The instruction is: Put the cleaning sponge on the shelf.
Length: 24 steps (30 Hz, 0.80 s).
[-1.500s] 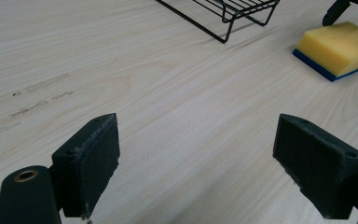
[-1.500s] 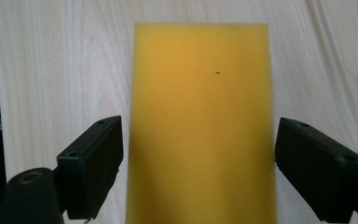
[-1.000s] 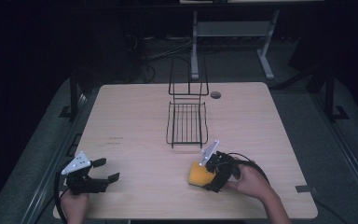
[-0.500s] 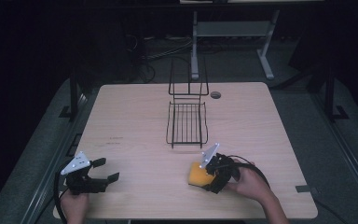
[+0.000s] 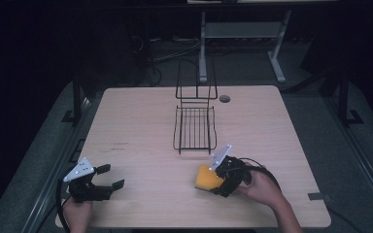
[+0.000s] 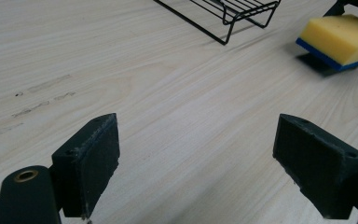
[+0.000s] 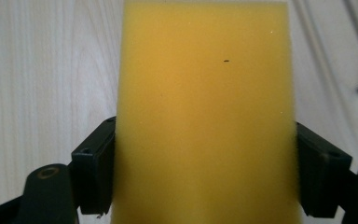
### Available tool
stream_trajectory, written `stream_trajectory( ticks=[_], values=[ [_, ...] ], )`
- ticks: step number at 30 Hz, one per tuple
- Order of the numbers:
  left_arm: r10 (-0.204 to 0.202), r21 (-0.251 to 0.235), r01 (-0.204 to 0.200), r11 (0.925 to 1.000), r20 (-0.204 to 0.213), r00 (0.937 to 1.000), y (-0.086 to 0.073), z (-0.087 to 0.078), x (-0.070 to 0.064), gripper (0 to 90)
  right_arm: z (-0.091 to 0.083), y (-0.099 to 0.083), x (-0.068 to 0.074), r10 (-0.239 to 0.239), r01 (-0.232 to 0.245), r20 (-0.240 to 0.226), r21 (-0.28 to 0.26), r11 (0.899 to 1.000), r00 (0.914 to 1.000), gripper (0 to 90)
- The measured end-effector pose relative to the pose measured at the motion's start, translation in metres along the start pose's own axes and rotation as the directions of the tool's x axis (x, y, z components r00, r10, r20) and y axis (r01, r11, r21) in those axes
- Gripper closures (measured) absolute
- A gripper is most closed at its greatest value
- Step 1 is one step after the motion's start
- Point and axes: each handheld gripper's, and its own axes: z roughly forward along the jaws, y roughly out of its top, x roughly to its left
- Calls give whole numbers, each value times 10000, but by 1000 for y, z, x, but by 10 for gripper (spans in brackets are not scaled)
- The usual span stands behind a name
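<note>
Sponge [image 5: 205, 177] sits clamped betw. right gripper [image 5: 218, 180] jaws, near table [image 5: 141, 121] front edge, just below wire rack [image 5: 194, 128] but apart from it. Left gripper [image 5: 108, 178] spread wide w/ nothing in it, at front-left corner, well apart from sponge.

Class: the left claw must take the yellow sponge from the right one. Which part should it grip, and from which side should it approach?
Grip the sponge by its free end, across the long side faces, coming from the person's left. The right claw likely clamps the near end.
</note>
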Motion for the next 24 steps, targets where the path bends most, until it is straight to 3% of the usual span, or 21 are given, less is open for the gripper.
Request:
stream_trajectory(
  ticks=[7, 24],
  values=[
    [-14, 2, 14, 10000, -6, 10000, 0, -1, 0, 141, -8, 13, -5, -222, 222, 6, -247, 9994, 9998, 217],
    [-3, -6, 3, 10000, 5, 10000, 0, -1, 0, 141, -18, 31, -28, -203, 200, -22, -847, 9962, 9998, 216]
  ],
)
